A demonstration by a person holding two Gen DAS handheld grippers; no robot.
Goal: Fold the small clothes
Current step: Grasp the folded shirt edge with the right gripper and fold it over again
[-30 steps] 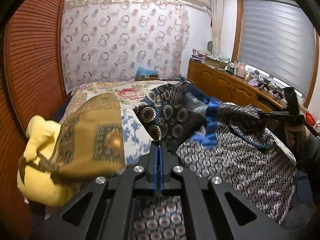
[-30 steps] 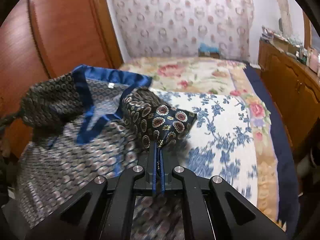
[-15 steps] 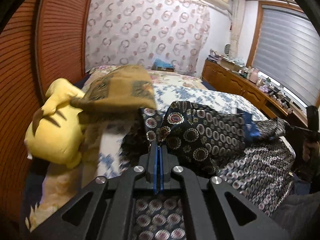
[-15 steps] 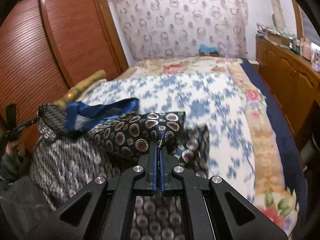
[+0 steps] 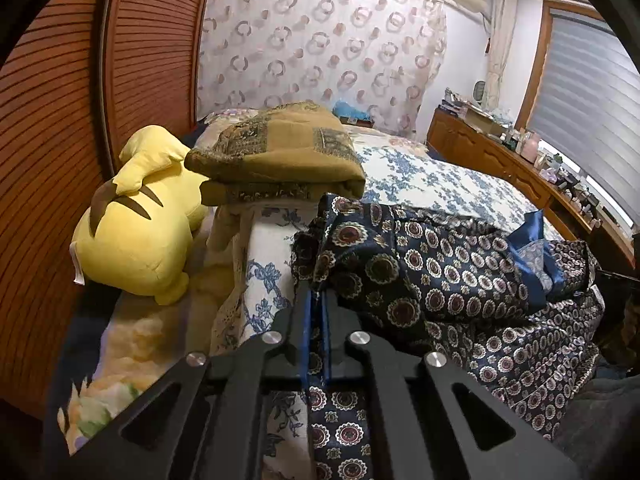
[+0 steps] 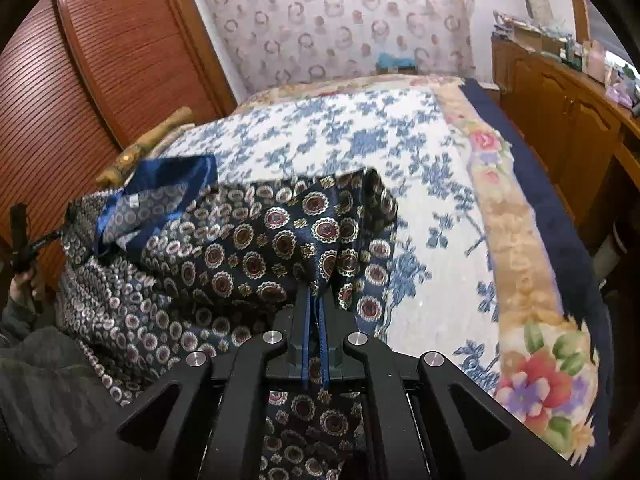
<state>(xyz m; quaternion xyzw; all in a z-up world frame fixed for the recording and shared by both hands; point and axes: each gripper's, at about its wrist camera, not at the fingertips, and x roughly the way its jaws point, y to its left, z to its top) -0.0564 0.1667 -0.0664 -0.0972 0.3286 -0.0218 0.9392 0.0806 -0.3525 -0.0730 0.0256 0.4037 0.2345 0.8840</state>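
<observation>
Garment, dark navy silky medallion-print cloth (image 5: 420,280), is being held over floral bedspread (image 6: 440,200) | left gripper (image 5: 318,300) clamped on it | right gripper (image 6: 316,300) clamped on it

Left gripper (image 5: 318,300) pinching dark medallion-print garment (image 5: 420,276) at lower centre, yellow plush toy (image 5: 136,232) at left, folded olive blanket (image 5: 276,156) above centre, floral bedspread (image 5: 432,176) behind.

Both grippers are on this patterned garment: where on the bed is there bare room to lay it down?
Free: the blue-floral bedspread past the dark medallion-print garment, out to its flowered border and toward the curtain. Crowded: the wardrobe side, with the folded olive blanket and yellow plush toy. Both the left gripper and right gripper pinch fabric.
</observation>
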